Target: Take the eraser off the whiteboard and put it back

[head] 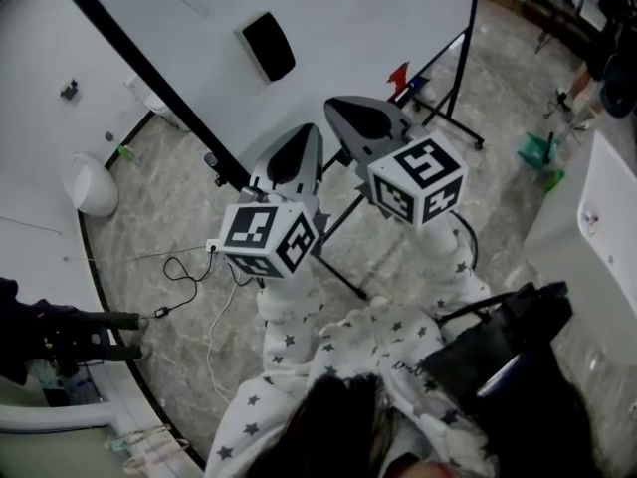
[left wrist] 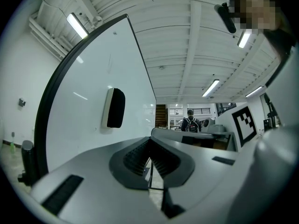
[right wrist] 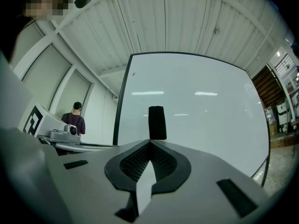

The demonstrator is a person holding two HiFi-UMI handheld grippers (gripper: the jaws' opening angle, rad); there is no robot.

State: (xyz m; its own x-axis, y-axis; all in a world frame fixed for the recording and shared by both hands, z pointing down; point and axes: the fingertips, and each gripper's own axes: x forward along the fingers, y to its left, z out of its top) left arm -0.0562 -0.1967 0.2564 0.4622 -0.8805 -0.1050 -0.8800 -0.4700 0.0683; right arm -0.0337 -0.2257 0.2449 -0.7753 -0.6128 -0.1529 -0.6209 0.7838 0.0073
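A black eraser [head: 269, 46] clings to the whiteboard [head: 338, 18], free of both grippers. In the left gripper view the eraser [left wrist: 114, 108] sits up and to the left on the board [left wrist: 79, 125]. The right gripper view has the eraser [right wrist: 157, 122] straight ahead on the board [right wrist: 210, 120], just above the jaw tips and some way off. My left gripper [head: 309, 132] [left wrist: 149, 140] is shut with nothing in it. My right gripper [head: 338, 108] [right wrist: 149, 142] is also shut and empty, beside the left one in front of the board.
The whiteboard's black stand legs [head: 453, 118] spread over the marble floor. A red object [head: 399, 75] hangs at the board's lower edge. A green dustpan [head: 537, 150] lies at the right, a cable [head: 189, 267] at the left. A black bag [head: 498, 352] hangs near my body.
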